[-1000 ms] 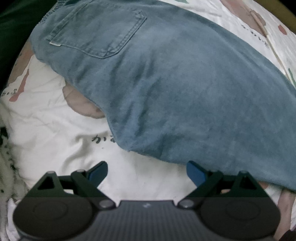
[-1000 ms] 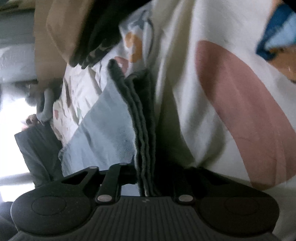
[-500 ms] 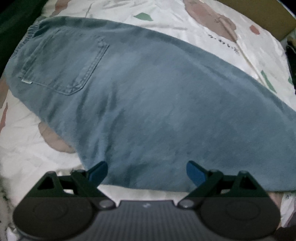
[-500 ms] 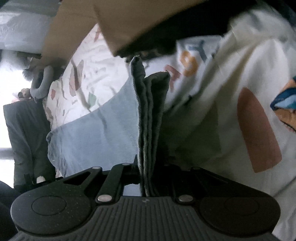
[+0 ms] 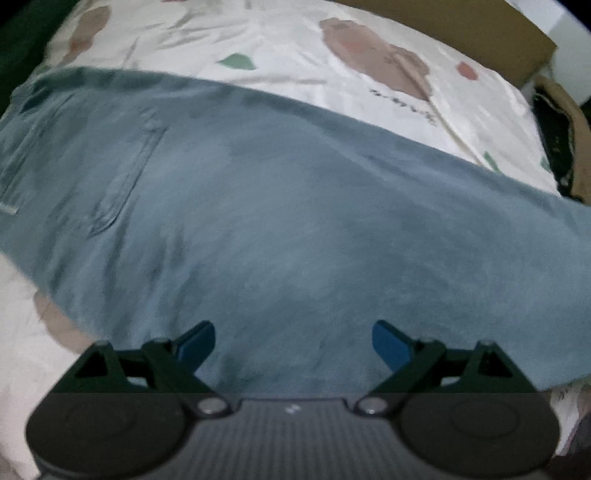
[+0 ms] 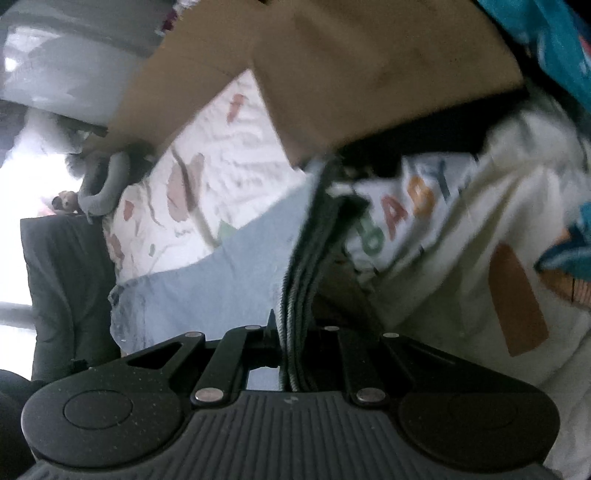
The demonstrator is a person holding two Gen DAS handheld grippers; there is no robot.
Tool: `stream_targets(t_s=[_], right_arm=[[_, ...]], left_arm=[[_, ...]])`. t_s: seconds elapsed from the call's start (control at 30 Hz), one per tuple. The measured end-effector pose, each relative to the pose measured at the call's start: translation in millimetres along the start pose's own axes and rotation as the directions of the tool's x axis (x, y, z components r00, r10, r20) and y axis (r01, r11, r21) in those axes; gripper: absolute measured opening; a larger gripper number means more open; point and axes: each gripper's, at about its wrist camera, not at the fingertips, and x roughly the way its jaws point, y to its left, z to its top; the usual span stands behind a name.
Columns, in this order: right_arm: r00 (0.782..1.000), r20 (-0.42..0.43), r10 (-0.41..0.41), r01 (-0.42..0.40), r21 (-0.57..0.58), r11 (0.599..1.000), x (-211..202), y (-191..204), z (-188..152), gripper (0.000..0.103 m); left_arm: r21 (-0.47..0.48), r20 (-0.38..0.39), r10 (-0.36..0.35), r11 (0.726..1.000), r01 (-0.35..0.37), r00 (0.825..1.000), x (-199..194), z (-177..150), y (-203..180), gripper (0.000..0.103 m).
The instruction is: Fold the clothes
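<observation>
A pair of blue jeans (image 5: 295,229) lies spread across a patterned white bedsheet (image 5: 332,74), back pocket at the left. My left gripper (image 5: 293,341) is open and empty, hovering just above the near edge of the jeans. My right gripper (image 6: 295,332) is shut on the layered hem end of the jeans (image 6: 306,266), which stands up between the jaws. The light blue leg (image 6: 221,280) trails away to the left.
A brown cardboard box (image 6: 332,74) is close above the right gripper and shows at the top right in the left wrist view (image 5: 461,33). A cream cloth printed BABY (image 6: 461,240) lies right of the hem. A dark chair (image 6: 62,295) stands far left.
My left gripper has moved forward over the jeans, so denim now lies between its open fingers. My right gripper, still holding the hem, has moved toward the cardboard box.
</observation>
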Motion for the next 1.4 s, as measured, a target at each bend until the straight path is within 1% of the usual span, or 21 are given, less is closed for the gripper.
stream_targets(t_s=[0.2,0.27,0.43,0.5,0.6,0.7,0.77,0.83,0.87,0.93,0.97,1.0,1.03,1.07,1.1,1.13,1.17,1.4], right_arm=[[0.999,0.041,0.012,-0.009,-0.081,0.997,-26,43,25,0.009],[0.999,0.051,0.015,-0.009,-0.106,0.994,-36,55,34,0.009],[0.996,0.089,-0.010,0.024,-0.153,0.988,-60,84,60,0.008],[0.994,0.105,-0.021,0.039,-0.170,0.985,-70,96,71,0.009],[0.990,0.131,-0.057,0.081,-0.186,0.979,-87,111,86,0.009],[0.984,0.141,-0.107,0.136,-0.219,0.966,-99,124,100,0.009],[0.980,0.139,-0.141,0.171,-0.241,0.955,-103,132,107,0.009],[0.976,0.136,-0.172,0.202,-0.259,0.945,-106,139,112,0.009],[0.974,0.137,-0.181,0.212,-0.263,0.941,-105,143,113,0.009],[0.971,0.139,-0.193,0.225,-0.268,0.937,-103,150,113,0.009],[0.971,0.139,-0.196,0.228,-0.269,0.936,-102,153,113,0.009],[0.970,0.140,-0.198,0.230,-0.269,0.935,-100,156,112,0.009],[0.969,0.143,-0.201,0.233,-0.268,0.935,-98,159,112,0.009],[0.968,0.147,-0.204,0.237,-0.266,0.934,-96,161,111,0.009],[0.967,0.152,-0.206,0.240,-0.262,0.935,-95,163,111,0.009],[0.966,0.157,-0.208,0.243,-0.260,0.935,-94,166,110,0.009],[0.965,0.159,-0.209,0.245,-0.258,0.935,-93,167,109,0.009],[0.957,0.166,-0.239,0.275,-0.249,0.929,-90,176,105,0.009]], left_arm=[[0.014,0.023,-0.032,0.999,0.032,0.999,1,5,-6,0.093],[0.014,0.033,-0.055,0.998,0.055,0.998,1,7,-10,0.093],[0.017,0.051,-0.119,0.993,0.119,0.992,-3,8,-21,0.091],[0.016,0.068,-0.157,0.988,0.156,0.985,-3,11,-29,0.091],[0.050,0.084,-0.199,0.979,0.195,0.976,-2,17,-46,0.091],[0.098,0.080,-0.261,0.962,0.253,0.962,2,22,-65,0.091],[0.141,0.069,-0.311,0.944,0.299,0.948,6,24,-77,0.085],[0.179,0.044,-0.358,0.921,0.346,0.933,8,22,-88,0.071],[0.195,0.030,-0.374,0.912,0.361,0.927,9,21,-92,0.065],[0.219,0.002,-0.382,0.902,0.373,0.924,14,15,-100,0.046],[0.228,-0.012,-0.387,0.897,0.379,0.922,17,12,-104,0.043],[0.224,-0.021,-0.391,0.895,0.386,0.920,19,10,-105,0.034],[0.217,-0.028,-0.392,0.896,0.388,0.920,22,9,-108,0.025],[0.209,-0.035,-0.388,0.899,0.386,0.921,24,7,-107,0.020],[0.201,-0.040,-0.381,0.903,0.381,0.924,26,3,-106,0.012],[0.192,-0.045,-0.379,0.905,0.380,0.924,27,0,-104,0.009],[0.183,-0.049,-0.383,0.904,0.385,0.922,27,-4,-101,0.009],[0.163,-0.080,-0.430,0.884,0.437,0.899,26,-34,-86,0.006]])
